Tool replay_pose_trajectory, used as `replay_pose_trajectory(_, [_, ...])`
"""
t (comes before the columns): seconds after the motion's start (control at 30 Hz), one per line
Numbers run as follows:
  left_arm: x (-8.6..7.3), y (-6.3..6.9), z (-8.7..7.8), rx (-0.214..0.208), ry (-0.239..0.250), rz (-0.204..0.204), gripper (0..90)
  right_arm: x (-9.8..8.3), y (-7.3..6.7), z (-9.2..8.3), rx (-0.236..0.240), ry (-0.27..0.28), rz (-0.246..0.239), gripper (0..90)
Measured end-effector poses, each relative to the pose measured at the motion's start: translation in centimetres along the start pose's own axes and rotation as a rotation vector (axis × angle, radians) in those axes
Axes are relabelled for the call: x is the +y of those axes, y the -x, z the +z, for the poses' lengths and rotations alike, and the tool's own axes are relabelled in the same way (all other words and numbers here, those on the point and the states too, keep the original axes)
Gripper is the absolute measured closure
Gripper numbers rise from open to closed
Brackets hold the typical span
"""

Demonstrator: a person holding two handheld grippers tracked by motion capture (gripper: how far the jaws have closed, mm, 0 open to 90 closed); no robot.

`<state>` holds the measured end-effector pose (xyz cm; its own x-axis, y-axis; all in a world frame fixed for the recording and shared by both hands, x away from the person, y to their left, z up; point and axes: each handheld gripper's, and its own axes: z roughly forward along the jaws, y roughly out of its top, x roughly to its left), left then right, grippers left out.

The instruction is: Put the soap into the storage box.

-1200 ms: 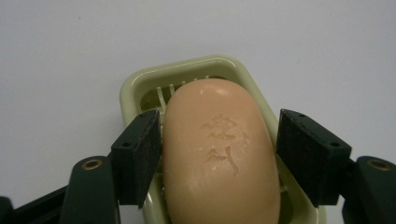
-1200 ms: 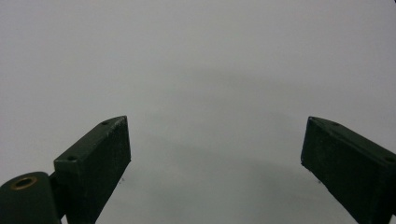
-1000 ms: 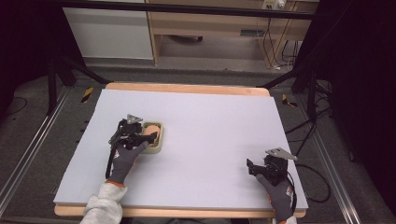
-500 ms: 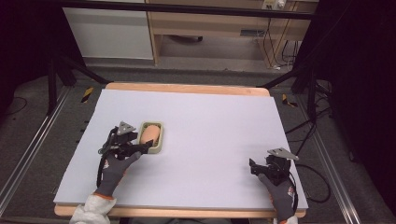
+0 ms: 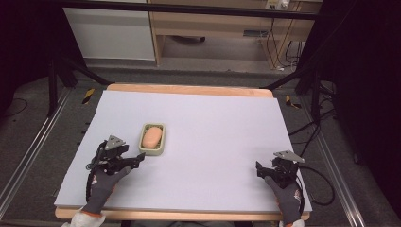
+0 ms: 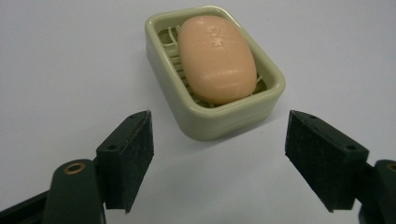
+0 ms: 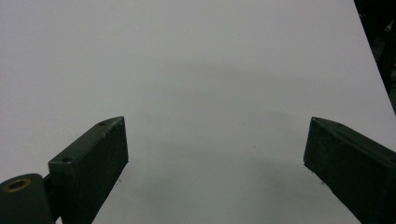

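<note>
Pale lavender tabletop (image 5: pixel 213 142), dark surroundings

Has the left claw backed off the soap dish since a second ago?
Yes. The left claw was over the soap dish a second ago; it has pulled back toward the table's near edge and now sits open, apart from the dish.

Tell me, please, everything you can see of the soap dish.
The soap dish is a pale green rounded rectangle with a thick, glossy rim, seemingly plastic or ceramic. Raised ribs line its inside, and a peach oval soap lies flat on them, filling most of it. The dish sits upright and level on the white table, left of centre. The open left gripper faces it from just short of its near end, jaws apart and not touching it.
</note>
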<state>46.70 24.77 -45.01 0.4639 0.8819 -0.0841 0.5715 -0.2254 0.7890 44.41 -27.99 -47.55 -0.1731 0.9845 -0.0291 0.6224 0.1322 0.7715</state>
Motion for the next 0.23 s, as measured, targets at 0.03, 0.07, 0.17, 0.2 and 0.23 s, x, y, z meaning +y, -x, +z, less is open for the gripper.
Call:
replay_pose_trajectory(0.03, [-0.2, -0.1, -0.1, 0.0, -0.001, -0.003, 22.8, 0.0, 0.0, 0.0, -0.005, -0.005, -0.001, 6.8])
replay_pose_trajectory(0.07, [-0.2, -0.1, -0.1, 0.0, -0.001, -0.003, 22.7, 0.0, 0.0, 0.0, -0.005, -0.005, -0.001, 6.8])
replay_pose_trajectory(0.17, [-1.0, -0.4, -0.2, 0.008, -0.014, 0.0, 22.6, -0.1, 0.1, 0.1, -0.008, -0.014, -0.01, 6.7])
replay_pose_trajectory(0.2, [-1.0, -0.4, -0.2, 0.008, -0.014, 0.0, 22.6, -0.1, 0.1, 0.1, -0.008, -0.014, -0.01, 6.7])
replay_pose_trajectory(0.23, [-1.2, -0.5, -0.3, 0.013, -0.019, 0.001, 22.6, -0.1, 0.1, 0.1, -0.005, -0.018, -0.002, 6.7])
